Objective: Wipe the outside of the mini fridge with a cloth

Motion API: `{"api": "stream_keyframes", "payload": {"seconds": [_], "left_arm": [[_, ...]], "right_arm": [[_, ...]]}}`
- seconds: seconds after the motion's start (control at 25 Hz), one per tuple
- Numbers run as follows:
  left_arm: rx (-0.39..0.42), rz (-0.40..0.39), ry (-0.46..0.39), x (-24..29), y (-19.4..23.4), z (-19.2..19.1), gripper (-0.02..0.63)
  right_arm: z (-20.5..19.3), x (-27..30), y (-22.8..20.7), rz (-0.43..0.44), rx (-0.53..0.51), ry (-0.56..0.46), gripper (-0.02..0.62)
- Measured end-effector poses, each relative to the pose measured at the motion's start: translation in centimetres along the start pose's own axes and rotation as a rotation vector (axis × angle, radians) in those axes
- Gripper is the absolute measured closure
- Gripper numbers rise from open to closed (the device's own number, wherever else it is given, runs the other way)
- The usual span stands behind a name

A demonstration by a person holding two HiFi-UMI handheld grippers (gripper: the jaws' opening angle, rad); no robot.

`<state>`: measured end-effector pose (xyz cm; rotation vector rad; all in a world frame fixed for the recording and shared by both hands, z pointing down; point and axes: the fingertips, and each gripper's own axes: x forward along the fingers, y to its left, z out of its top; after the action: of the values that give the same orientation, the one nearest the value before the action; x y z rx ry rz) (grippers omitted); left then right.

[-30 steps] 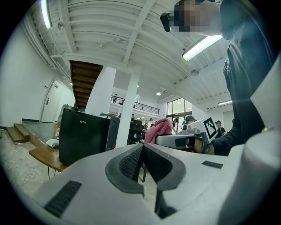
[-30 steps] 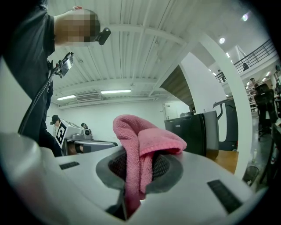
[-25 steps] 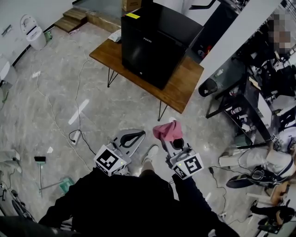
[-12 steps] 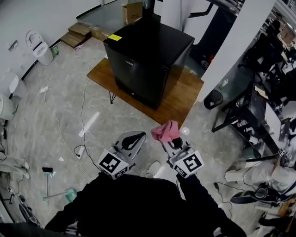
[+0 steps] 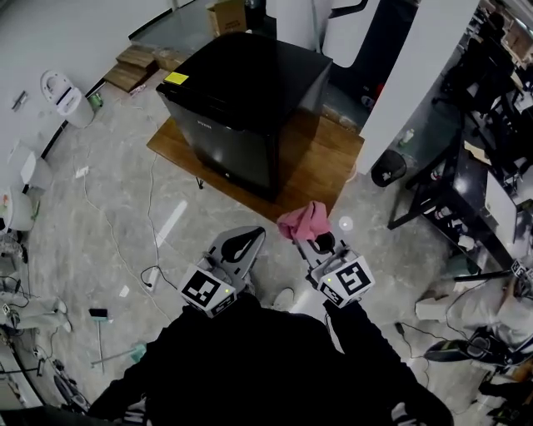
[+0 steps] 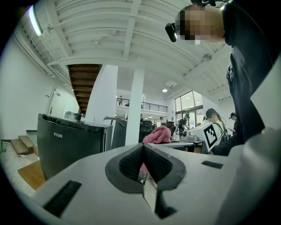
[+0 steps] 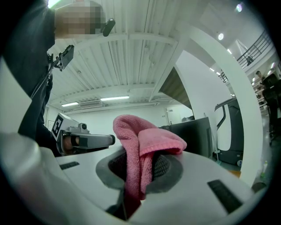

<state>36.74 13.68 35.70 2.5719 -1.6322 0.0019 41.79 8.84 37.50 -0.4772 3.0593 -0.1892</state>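
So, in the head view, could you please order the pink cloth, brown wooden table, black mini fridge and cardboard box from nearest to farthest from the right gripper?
1. The pink cloth, clamped in the right gripper.
2. The brown wooden table, just ahead.
3. The black mini fridge, on that table, ahead-left.
4. The cardboard box, beyond the fridge.

Ahead of your fingers (image 5: 226, 252) a wooden surface (image 5: 321, 166) stands on a grey marble floor (image 5: 100, 216). Right of them rises a white pillar (image 5: 416, 75), with black desks (image 5: 466, 183) beyond. Wooden steps (image 5: 133, 65) lie far ahead-left. Strip lights (image 7: 115, 98) glow overhead.
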Motion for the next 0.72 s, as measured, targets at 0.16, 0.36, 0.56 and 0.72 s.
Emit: {"api": "stream_keyframes", "payload": {"seconds": [0.16, 0.36, 0.56, 0.72], "left_arm": [[-0.004, -0.035, -0.004, 2.5, 2.1, -0.1, 0.600], [-0.015, -0.106, -0.020, 5.7, 4.7, 0.0, 0.600], [-0.026, -0.178, -0.021, 7.8, 8.9, 0.1, 0.600], [-0.040, -0.227, -0.029, 8.2, 11.5, -0.3, 0.601]], "right_arm": [[0.2, 2.0, -2.8, -0.038, -0.003, -0.004, 0.538], [1.1, 4.3, -6.2, -0.109, -0.032, 0.000, 0.538], [2.0, 9.2, -9.2, -0.174, -0.061, 0.007, 0.538], [2.0, 12.8, -11.0, -0.227, -0.087, 0.022, 0.538]]}}
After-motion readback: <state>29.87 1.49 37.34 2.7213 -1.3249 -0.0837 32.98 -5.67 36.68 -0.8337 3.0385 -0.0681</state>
